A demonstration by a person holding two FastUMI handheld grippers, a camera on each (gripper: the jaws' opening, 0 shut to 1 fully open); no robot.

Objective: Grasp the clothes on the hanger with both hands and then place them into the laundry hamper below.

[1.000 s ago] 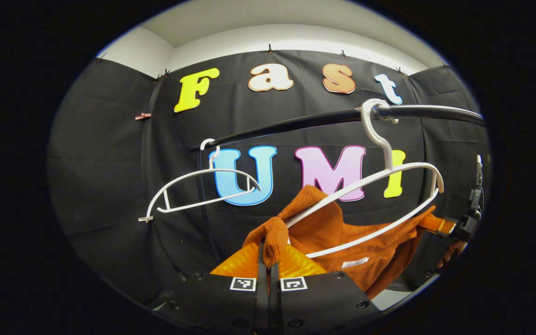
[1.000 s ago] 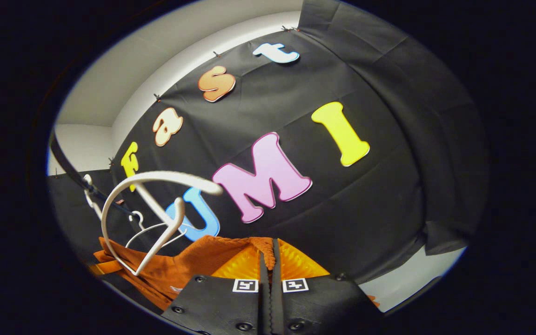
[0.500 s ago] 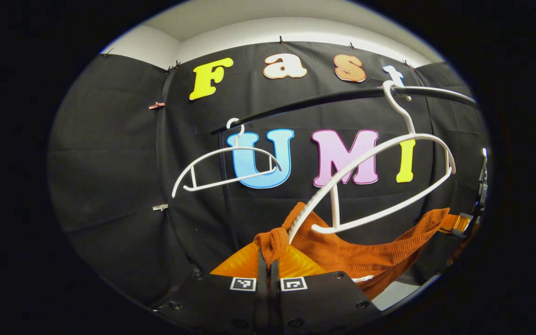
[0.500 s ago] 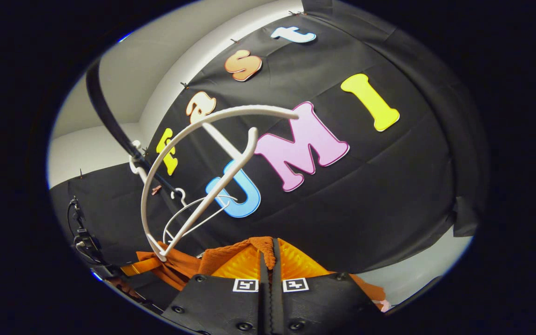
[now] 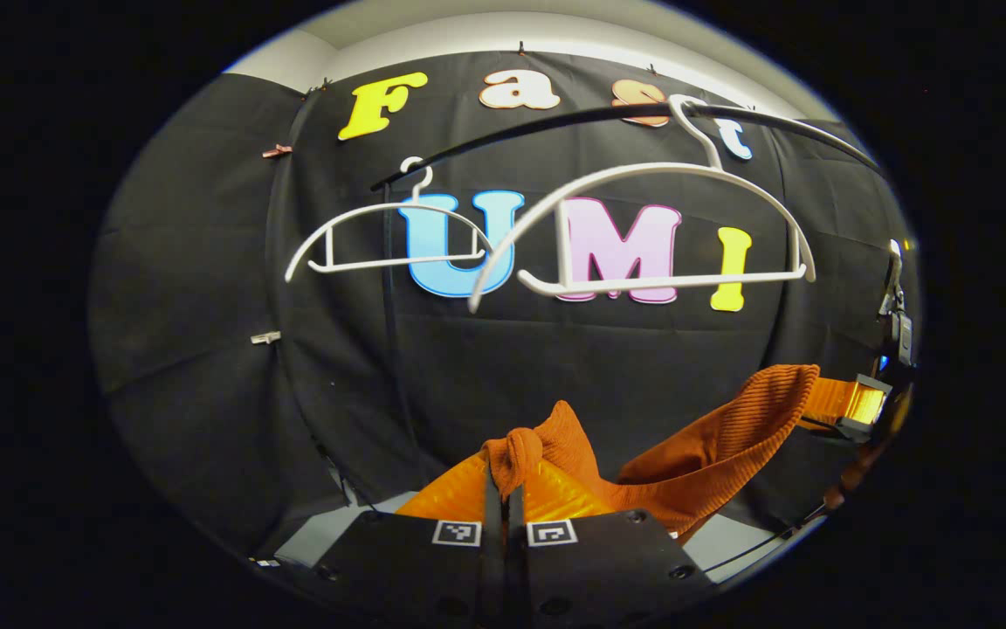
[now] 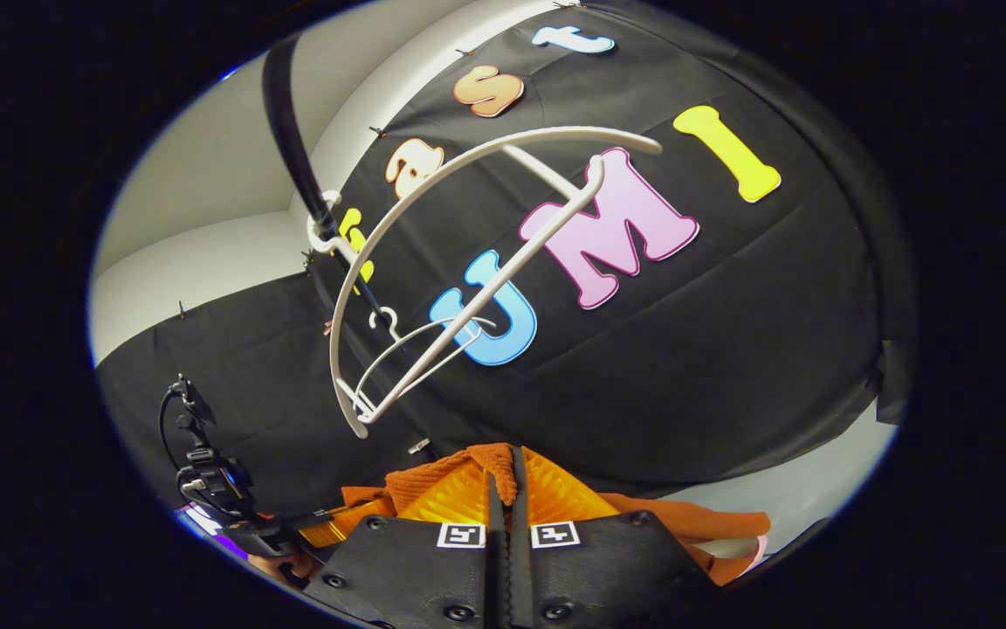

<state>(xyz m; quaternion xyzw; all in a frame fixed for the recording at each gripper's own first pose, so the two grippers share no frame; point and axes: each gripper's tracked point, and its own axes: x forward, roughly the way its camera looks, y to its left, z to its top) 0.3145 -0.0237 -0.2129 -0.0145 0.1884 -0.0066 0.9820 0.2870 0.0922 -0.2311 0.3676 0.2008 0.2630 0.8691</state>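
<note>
Left gripper clamped on my rust knit garment, right gripper likewise (fabric slung between them), white hanger bare above on black rail, no legible label.

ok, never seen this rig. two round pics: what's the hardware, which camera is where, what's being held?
No robot arm: a person carries a two-finger gripper in each hand, each with a fisheye camera looking along its fingers. In the left gripper view, the left gripper is shut on a rust-orange ribbed knit garment, which stretches across to the other gripper at the right edge. In the right gripper view, the right gripper pinches the same cloth. Above hang two bare white plastic hangers, the nearer one and a farther one, on a black rail.
</note>
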